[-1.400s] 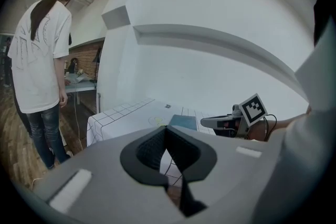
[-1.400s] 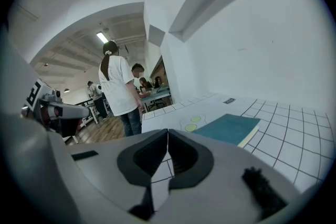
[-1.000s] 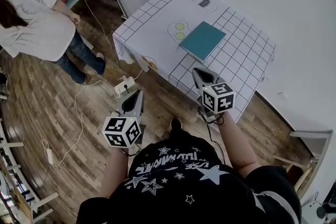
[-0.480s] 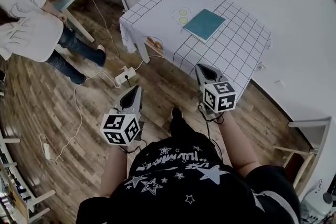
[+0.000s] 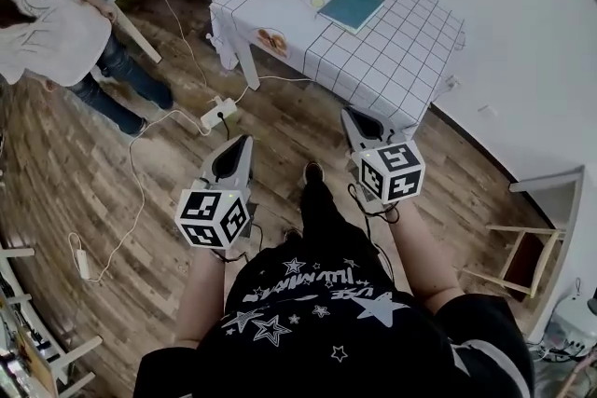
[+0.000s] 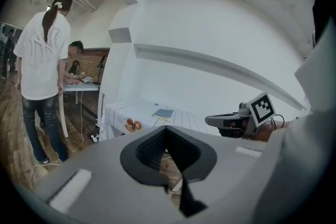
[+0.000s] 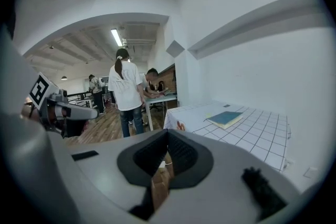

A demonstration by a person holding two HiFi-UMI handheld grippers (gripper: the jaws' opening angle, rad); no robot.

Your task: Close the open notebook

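The notebook (image 5: 352, 7) lies shut, teal cover up, on the white checked table (image 5: 392, 61) at the top of the head view. It shows small and far in the left gripper view (image 6: 163, 113) and in the right gripper view (image 7: 226, 118). My left gripper (image 5: 243, 143) hangs over the wooden floor, well short of the table, with its jaws together and nothing in them. My right gripper (image 5: 351, 116) is just in front of the table's near edge, also shut and empty. Each gripper sees the other: the right gripper (image 6: 231, 122) and the left gripper (image 7: 73, 110).
Two people (image 5: 56, 23) stand at a desk at the upper left. A power strip (image 5: 217, 114) and cables lie on the floor in front of the table. A wooden chair (image 5: 527, 247) stands at the right by the white wall.
Both grippers have drawn back from the table, which now sits farther away and higher in the head view. The notebook has stayed shut and in place.
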